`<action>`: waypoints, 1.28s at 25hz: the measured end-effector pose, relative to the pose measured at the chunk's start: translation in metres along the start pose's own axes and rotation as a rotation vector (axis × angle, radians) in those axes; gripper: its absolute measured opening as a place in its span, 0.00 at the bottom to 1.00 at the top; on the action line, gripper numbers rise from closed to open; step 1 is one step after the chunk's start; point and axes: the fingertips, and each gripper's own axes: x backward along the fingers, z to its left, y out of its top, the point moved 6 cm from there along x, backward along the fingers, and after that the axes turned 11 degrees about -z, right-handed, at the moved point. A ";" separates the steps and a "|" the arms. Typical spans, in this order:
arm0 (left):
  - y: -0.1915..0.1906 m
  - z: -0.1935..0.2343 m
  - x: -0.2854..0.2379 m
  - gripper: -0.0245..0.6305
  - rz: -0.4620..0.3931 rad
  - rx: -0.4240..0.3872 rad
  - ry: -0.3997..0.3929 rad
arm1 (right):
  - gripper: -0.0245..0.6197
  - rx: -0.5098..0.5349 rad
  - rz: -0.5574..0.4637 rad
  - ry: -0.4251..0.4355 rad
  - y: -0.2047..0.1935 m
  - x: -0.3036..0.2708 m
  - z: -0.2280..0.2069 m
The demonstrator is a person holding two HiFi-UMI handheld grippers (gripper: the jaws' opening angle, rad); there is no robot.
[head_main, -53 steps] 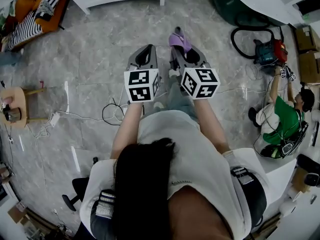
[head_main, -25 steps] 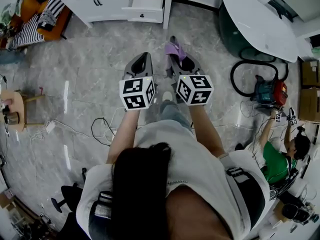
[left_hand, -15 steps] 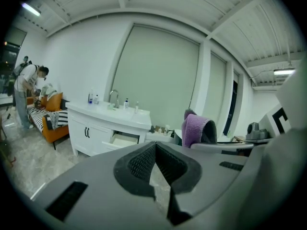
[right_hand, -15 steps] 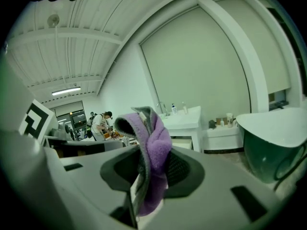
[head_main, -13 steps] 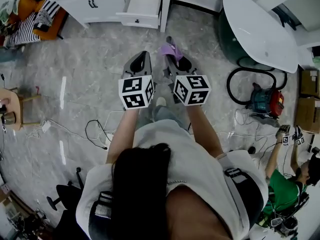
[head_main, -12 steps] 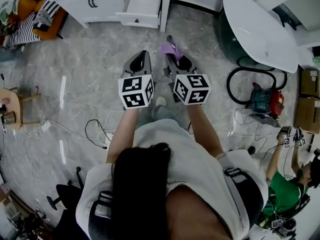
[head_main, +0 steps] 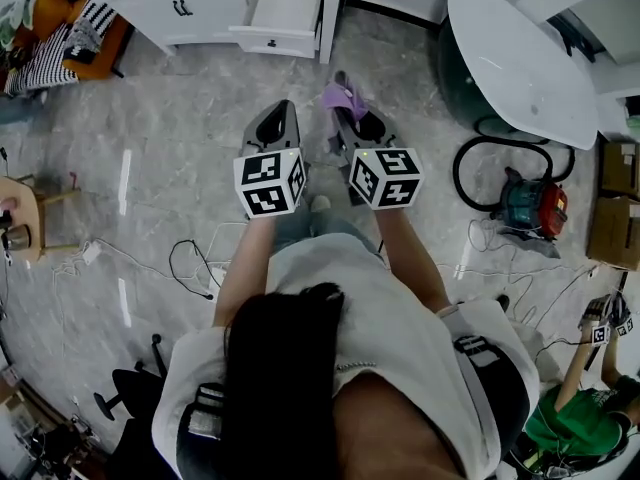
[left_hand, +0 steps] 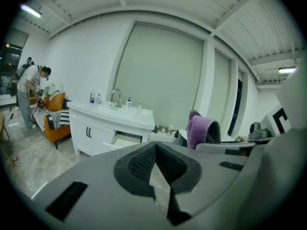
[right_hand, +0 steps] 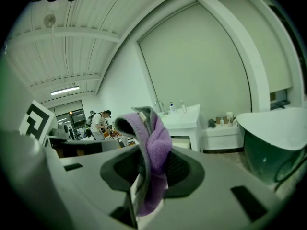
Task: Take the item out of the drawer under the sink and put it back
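Bathtub (head_main: 520, 63), vacuum cleaner (head_main: 530, 205), floor cables (head_main: 195, 265)

Purple cloth (right_hand: 154, 145) with a grey edge, seen against the grey body and black ribbed pads of my right gripper (right_hand: 144, 152). My left gripper (left_hand: 154, 150) is the same grey and black. Each carries a white cube (head_main: 268, 181) printed with black square markers. The floor (head_main: 180, 148) is pale grey marble with lighter veining. Far off, the sink cabinet (head_main: 200, 13) and its drawer (head_main: 285, 13) are white with black handles. Far left, an orange sofa (head_main: 108, 40) with black-and-white striped fabric (head_main: 40, 63). At right, a bathtub (head_main: 520, 58), white on top and dark green outside, and a teal and red vacuum cleaner (head_main: 530, 203).
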 end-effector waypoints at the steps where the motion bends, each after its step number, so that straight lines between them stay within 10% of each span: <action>1: 0.000 0.001 -0.002 0.04 -0.001 -0.003 0.001 | 0.24 -0.001 0.001 0.000 0.000 -0.002 -0.001; 32: 0.020 0.110 -0.184 0.04 0.062 0.007 -0.013 | 0.24 -0.005 0.049 -0.059 0.016 -0.204 -0.050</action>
